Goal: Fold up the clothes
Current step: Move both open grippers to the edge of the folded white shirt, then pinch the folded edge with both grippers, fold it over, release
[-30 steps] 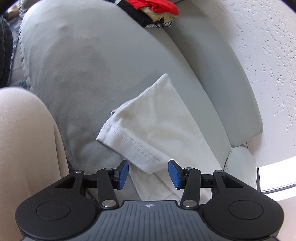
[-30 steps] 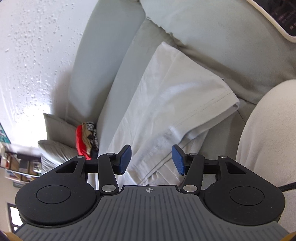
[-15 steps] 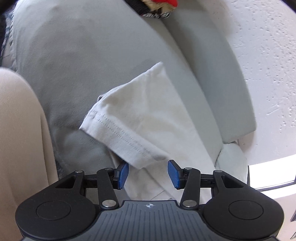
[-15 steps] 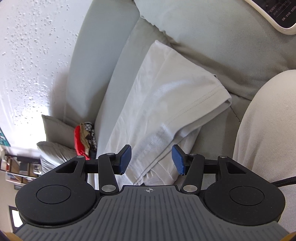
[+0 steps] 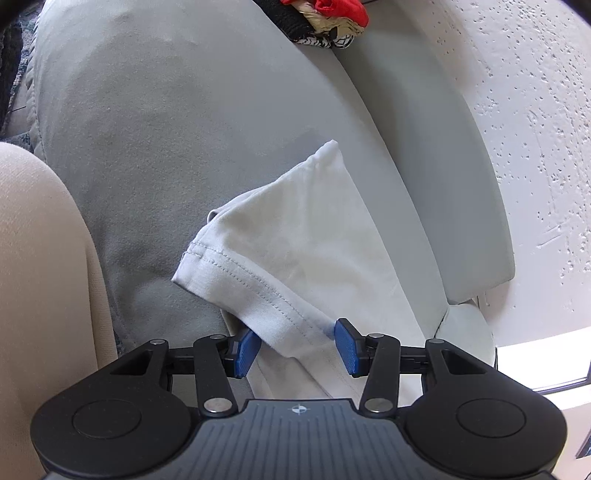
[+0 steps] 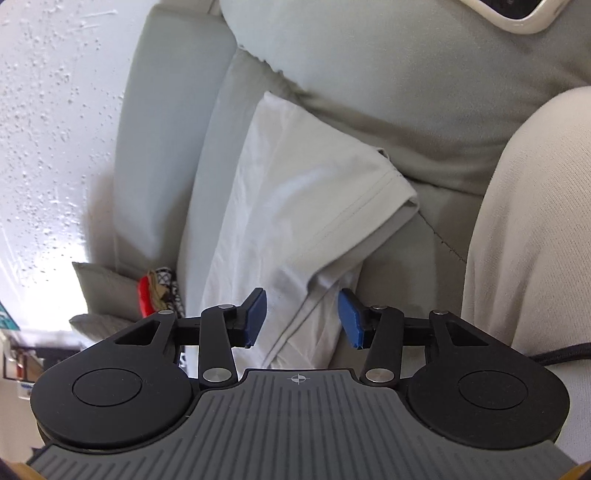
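Left wrist view: my left tongs (image 5: pixel 297 347) stand released around the white shirt (image 5: pixel 314 236) hem on the sofa (image 5: pixel 166 129); my right tongs (image 6: pixel 301 317) are released too.

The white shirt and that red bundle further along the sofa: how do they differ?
The white shirt lies spread and partly folded on the seat; the red bundle sits crumpled in a heap. The shirt is one plain pale colour; the bundle mixes red, tan and black-and-white patterned cloth. The shirt reaches between the open left gripper; the bundle lies far from it. Both rest on the grey sofa.
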The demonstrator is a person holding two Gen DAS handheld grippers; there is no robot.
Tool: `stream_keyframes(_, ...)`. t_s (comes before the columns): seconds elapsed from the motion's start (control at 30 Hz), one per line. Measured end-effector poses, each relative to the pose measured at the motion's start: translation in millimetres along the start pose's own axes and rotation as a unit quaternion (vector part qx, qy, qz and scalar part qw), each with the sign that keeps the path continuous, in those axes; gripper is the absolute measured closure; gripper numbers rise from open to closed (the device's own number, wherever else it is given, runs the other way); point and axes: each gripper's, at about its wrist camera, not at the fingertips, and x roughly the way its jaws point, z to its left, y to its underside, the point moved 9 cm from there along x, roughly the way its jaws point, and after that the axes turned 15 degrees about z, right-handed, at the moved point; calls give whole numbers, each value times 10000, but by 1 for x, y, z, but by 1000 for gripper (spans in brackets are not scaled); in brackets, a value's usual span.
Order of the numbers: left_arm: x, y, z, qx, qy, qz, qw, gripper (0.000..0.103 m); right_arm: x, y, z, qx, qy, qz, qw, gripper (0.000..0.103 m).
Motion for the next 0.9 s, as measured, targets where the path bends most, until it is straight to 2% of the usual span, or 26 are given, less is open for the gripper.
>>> stream_keyframes(0.17, 2, -2, -1, 30, -44, -9, 10000, 58, 3, -5, -2, -40, -122, -173, 9998, 53)
stream_keyframes(0.23, 3, -2, 0, 19, -44, -11, 10000, 58, 2, -8, -5, 25, -140, -379, 9992, 64)
stream_keyframes(0.3, 4, -3, -1, 3, -29, -9, 10000, 58, 0, -12, -7, 33, -181, -562, 9982, 68)
stream_keyframes(0.5, 1, -8, 0, -158, 81, -31, 9998, 58, -5, -18, -5, 10, -549, -840, 9949, 66)
stream_keyframes(0.57, -1, -9, 1, -206, 103, -61, 9997, 58, -6, -20, -5, 8, -579, -838, 9948, 74)
stream_keyframes(0.63, -4, -10, 3, -251, 98, -112, 9996, 58, -5, -21, -4, -51, -516, -826, 9952, 90)
stream_keyframes(0.8, -12, -12, 6, -311, 71, -175, 9993, 66, -3, -21, -2, -115, -322, -830, 9960, 97)
stream_keyframes(0.87, -18, -10, 3, -240, -1, -199, 9995, 76, -5, -21, 3, -191, -191, -868, 9959, 98)
stream_keyframes(0.9, -22, -10, 2, -173, -56, -225, 9996, 84, -7, -21, 7, -298, -75, -900, 9955, 99)
